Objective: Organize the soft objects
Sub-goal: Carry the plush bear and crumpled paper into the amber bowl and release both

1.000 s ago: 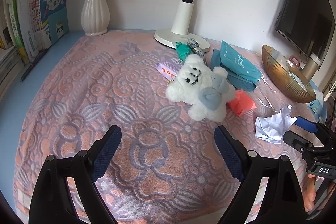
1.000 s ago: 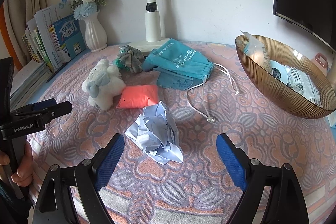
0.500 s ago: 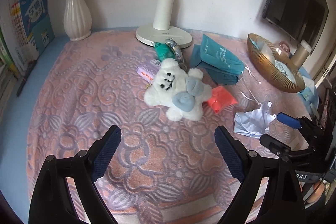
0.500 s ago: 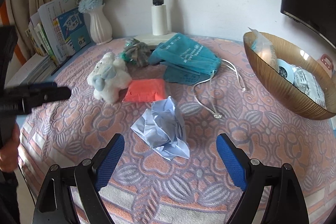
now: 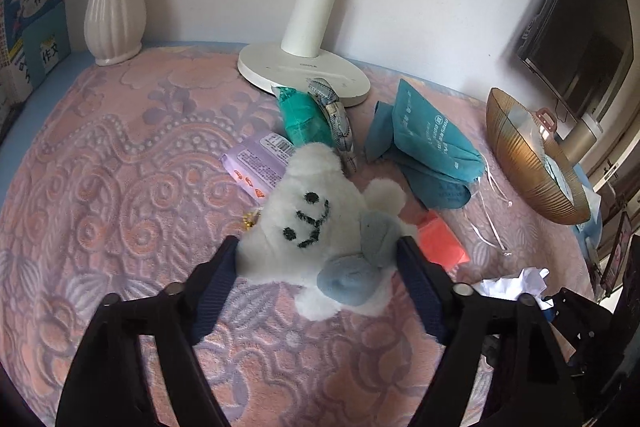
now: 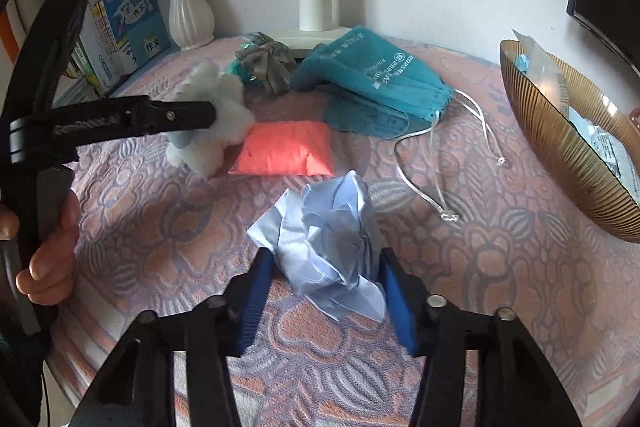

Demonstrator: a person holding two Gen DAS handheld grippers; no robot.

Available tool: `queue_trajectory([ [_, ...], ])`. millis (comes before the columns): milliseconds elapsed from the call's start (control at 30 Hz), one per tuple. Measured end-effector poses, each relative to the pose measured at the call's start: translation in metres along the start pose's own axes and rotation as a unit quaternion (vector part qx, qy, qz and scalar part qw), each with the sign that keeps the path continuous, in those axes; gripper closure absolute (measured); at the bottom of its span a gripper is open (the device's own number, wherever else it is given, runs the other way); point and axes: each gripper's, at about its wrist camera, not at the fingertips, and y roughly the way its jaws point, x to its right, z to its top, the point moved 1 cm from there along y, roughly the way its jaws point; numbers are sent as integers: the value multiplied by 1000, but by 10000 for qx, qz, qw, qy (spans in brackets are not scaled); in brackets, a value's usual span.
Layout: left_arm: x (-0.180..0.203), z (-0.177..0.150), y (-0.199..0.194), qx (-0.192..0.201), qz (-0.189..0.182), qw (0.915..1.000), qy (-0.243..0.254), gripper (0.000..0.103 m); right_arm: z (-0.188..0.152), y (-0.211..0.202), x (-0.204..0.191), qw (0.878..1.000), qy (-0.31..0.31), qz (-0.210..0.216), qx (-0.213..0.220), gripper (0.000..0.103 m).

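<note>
The left gripper (image 5: pixel 318 261) has its 2 blue-padded fingers (image 5: pixel 216 279) on either side of a white plush bear (image 5: pixel 316 223), and they are closing on it; both pads touch the fur at the bear's flanks, though how firmly they press cannot be told. The bear lies face up on the table (image 5: pixel 100 195), which is covered by a pink and lilac patterned cloth, with a pale blue bow on its body. Just behind its head are a lilac packet (image 5: pixel 258 163) and a green pouch (image 5: pixel 302 115) with a patterned fabric piece, near the white lamp base (image 5: pixel 296 67). An orange-red soft packet (image 6: pixel 286 147) lies just beside the bear, and a teal drawstring bag (image 6: pixel 372 79) sits beyond it with its white cords trailing over the cloth. The right gripper (image 6: pixel 326 293) has its fingers around a crumpled light blue cloth (image 6: pixel 330 239), narrowing toward it; the pads stand at the cloth's lower edges, and firm contact cannot be confirmed. A ribbed golden bowl (image 6: pixel 560 151) holding packets stands at the right side of the table. A white vase (image 6: pixel 188 11) of blue flowers and upright books (image 6: pixel 124 23) stand at the back left. A hand (image 6: pixel 44 243) grips the left gripper's handle at the left edge of the right wrist view.
</note>
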Motion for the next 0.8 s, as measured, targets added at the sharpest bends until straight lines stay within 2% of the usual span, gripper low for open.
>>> queue_trajectory([
  [67,-1,-1,-1,79,-35,10000,-1,42,-1,-6,-2,9999,-53,26,136,59],
  [100,0,-1,-3,95,-75,9999,24,43,-1,-8,-3,9998,-70,-6,209,59],
  [333,12,3,-36,415,-207,9988,178,44,-2,-32,8,9980,279,151,545,60],
  [467,31,17,-65,707,-396,9963,284,44,4,-66,26,9956,447,11,821,60],
  [667,93,46,-82,1001,-768,9897,673,44,29,-132,87,9846,997,-590,1313,60],
  [800,146,69,-74,1050,-965,9845,1017,44,47,-166,160,9649,1878,-932,1583,60],
])
